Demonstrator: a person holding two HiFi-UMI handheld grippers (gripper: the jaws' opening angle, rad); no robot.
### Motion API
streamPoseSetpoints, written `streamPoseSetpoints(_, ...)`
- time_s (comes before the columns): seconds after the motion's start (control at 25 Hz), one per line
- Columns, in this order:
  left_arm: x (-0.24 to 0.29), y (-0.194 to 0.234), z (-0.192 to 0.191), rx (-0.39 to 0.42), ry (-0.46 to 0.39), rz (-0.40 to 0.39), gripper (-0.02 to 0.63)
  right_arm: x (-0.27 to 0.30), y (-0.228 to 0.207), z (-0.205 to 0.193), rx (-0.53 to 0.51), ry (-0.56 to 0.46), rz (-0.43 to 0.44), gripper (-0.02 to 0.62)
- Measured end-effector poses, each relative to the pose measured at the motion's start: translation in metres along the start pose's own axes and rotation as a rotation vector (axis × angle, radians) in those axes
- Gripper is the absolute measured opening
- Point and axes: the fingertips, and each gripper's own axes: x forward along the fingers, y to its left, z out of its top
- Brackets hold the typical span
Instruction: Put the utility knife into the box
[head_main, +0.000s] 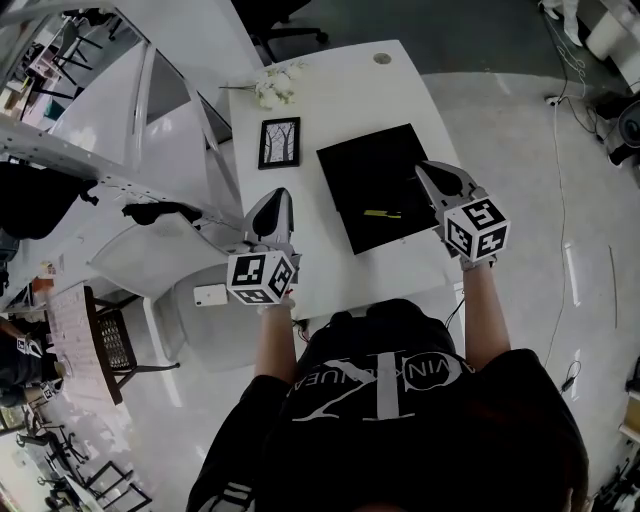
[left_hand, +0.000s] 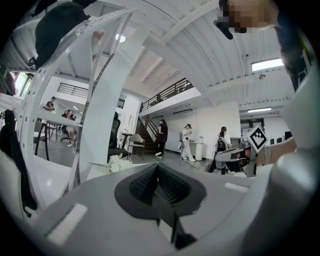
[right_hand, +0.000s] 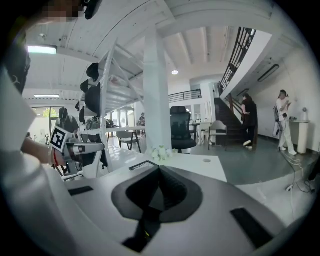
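While the person holds both grippers above the near edge of the white table (head_main: 400, 80), the head view shows the utility knife (head_main: 382, 213), yellow, lying on the near part of the flat black box (head_main: 372, 170). The left gripper (head_main: 277, 196) is at the table's left near corner, well apart from the box. The right gripper (head_main: 428, 170) is over the box's right edge, with the knife just left of it, not touching. A picture frame (head_main: 279, 142) lies left of the box, and white flowers (head_main: 277, 87) lie beyond it at the far left.

Left gripper view: the jaws are pressed together with nothing between them. The flowers show past them at left, the right gripper's marker cube (left_hand: 257, 138) at right. People stand by a staircase (left_hand: 149, 127) far off.

Right gripper view: the jaws are also closed together and hold nothing. Beyond them lie the picture frame and the flowers. An office chair (right_hand: 180, 125) stands behind the table, and the left gripper's marker cube (right_hand: 60, 139) is at left.
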Motion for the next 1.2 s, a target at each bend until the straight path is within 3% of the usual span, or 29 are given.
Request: streamPoseSetpoints(1.2, 0.001, -0.003, 0.035, 0.037, -0.075, 0.005, 0.011, -0.014, -0.001, 0.035, -0.039, -0.132, -0.013, 0.014)
